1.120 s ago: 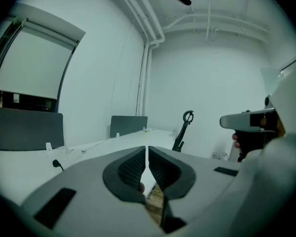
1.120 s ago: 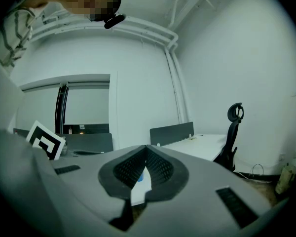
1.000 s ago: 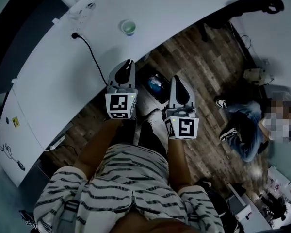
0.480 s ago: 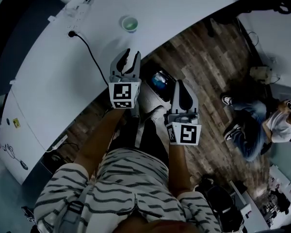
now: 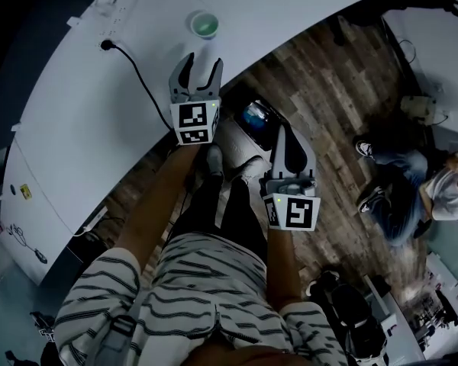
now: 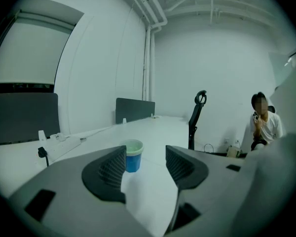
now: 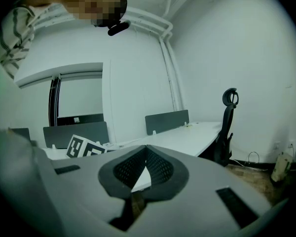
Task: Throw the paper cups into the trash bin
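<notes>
Left gripper over the white table. Its jaws have just been opening and stand spread, with nothing between the pads. The paper cup, blue with a pale rim, sits upright on the table, ahead of the fingertips and apart from them. In the left gripper view the cup shows through the gap, close beside the left jaw. Right gripper is over the wood floor, jaws pressed together and empty. Dark trash bin on the floor, between the two grippers.
</notes>
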A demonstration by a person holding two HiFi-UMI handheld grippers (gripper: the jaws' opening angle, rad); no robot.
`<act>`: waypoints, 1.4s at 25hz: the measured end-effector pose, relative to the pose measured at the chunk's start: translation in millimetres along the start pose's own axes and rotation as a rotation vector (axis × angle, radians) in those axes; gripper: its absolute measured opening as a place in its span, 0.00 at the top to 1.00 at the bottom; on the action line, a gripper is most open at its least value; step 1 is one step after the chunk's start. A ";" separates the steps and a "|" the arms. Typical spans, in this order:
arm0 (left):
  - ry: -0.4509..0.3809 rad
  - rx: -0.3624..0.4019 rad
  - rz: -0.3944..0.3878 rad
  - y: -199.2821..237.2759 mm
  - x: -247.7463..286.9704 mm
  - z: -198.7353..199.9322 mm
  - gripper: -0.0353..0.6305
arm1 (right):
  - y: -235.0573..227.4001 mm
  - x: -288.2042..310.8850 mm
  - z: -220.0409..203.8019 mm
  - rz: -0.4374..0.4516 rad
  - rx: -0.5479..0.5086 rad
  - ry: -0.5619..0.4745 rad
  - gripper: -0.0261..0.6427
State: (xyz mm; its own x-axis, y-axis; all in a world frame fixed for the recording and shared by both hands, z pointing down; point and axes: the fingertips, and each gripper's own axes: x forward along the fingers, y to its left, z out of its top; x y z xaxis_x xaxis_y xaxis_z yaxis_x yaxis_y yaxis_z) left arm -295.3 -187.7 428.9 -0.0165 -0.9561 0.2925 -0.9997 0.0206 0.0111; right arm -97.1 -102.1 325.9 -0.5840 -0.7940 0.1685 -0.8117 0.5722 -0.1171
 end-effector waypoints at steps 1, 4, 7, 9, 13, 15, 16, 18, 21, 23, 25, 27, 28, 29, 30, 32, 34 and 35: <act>0.004 -0.002 0.005 1.8 3.3 -4.1 0.58 | -0.6 -1.0 -1.7 -0.002 0.001 0.003 0.95; 0.024 -0.007 0.020 10.3 14.4 -15.6 0.56 | -0.3 -1.8 -7.6 -0.005 -0.002 0.013 0.95; 0.037 0.000 0.028 18.2 26.7 -24.5 0.54 | 0.7 -1.8 -14.7 -0.007 0.000 0.024 0.95; 0.047 0.008 0.030 20.0 33.9 -27.5 0.53 | -0.1 -2.6 -18.5 -0.010 0.004 0.030 0.95; 0.066 0.002 0.033 22.9 50.2 -36.7 0.51 | -2.6 -1.6 -26.4 -0.014 0.012 0.040 0.95; 0.072 -0.001 0.037 24.9 57.9 -40.2 0.50 | -3.2 -0.7 -30.1 -0.017 0.015 0.044 0.95; 0.074 -0.004 0.041 26.5 61.8 -41.6 0.50 | -3.6 -0.2 -31.7 -0.018 0.016 0.046 0.95; 0.082 -0.013 0.048 29.6 69.5 -46.5 0.49 | -4.9 0.1 -34.4 -0.020 0.014 0.050 0.95; 0.101 -0.020 0.054 33.2 79.9 -53.0 0.47 | -7.2 0.6 -38.7 -0.023 0.013 0.058 0.95; 0.111 -0.026 0.063 37.5 87.4 -58.2 0.47 | -8.7 1.3 -41.2 -0.028 0.015 0.065 0.95; 0.122 -0.023 0.067 39.7 94.7 -59.7 0.47 | -11.0 1.9 -42.5 -0.032 0.017 0.068 0.95; 0.129 -0.019 0.069 40.8 101.0 -57.9 0.46 | -12.7 3.2 -44.0 -0.031 0.017 0.070 0.95; 0.132 -0.018 0.072 42.2 103.7 -57.9 0.46 | -12.9 3.9 -45.2 -0.031 0.017 0.071 0.95; 0.135 -0.020 0.075 43.7 105.9 -58.1 0.46 | -12.9 4.4 -46.4 -0.031 0.017 0.073 0.95; 0.136 -0.024 0.077 44.9 107.8 -58.0 0.46 | -13.1 4.7 -47.4 -0.031 0.018 0.075 0.95; 0.135 -0.032 0.081 46.4 111.1 -56.9 0.46 | -14.1 5.6 -48.8 -0.033 0.019 0.078 0.95; 0.137 -0.044 0.084 47.8 113.7 -56.4 0.46 | -14.8 6.8 -49.9 -0.033 0.019 0.081 0.95; 0.138 -0.050 0.085 48.7 114.6 -56.3 0.46 | -14.9 7.2 -50.3 -0.033 0.019 0.083 0.95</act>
State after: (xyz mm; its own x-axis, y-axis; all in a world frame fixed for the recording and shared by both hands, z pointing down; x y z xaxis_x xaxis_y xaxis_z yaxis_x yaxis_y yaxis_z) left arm -345.0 -279.9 516.8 -0.0952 -0.9010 0.4232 -0.9927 0.1175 0.0268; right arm -89.1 -106.0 378.1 -0.5554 -0.7922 0.2528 -0.8309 0.5414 -0.1286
